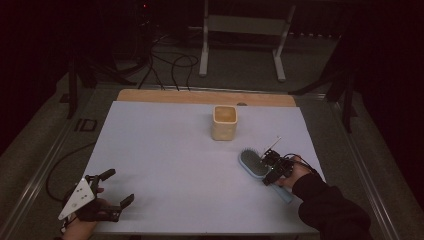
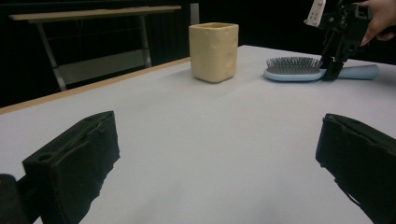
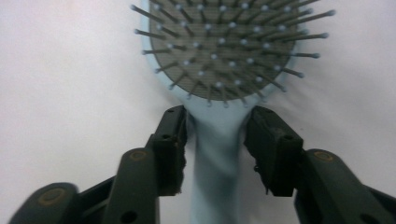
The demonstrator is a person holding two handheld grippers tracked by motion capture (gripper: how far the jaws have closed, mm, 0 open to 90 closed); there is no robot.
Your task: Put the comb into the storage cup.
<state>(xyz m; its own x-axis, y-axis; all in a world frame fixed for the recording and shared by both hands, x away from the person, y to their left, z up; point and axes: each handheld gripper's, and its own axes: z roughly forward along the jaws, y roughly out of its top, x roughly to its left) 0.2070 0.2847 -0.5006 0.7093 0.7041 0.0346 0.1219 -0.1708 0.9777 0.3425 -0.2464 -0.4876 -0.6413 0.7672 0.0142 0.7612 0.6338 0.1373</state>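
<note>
A light blue hairbrush lies bristles up on the pale mat, at the right. My right gripper comes down on it from above. In the right gripper view its two black jaws sit against either side of the narrow neck of the hairbrush, just below the bristle pad, so my right gripper is shut on the handle. The brush rests flat on the mat. My left gripper lies open near the front left corner with nothing between its jaws. From there the hairbrush shows far off.
A cream square cup stands upright near the back middle of the mat, also seen as the cup ahead of the left gripper. A wooden strip edges the back. Cables and a white stand lie on the floor behind.
</note>
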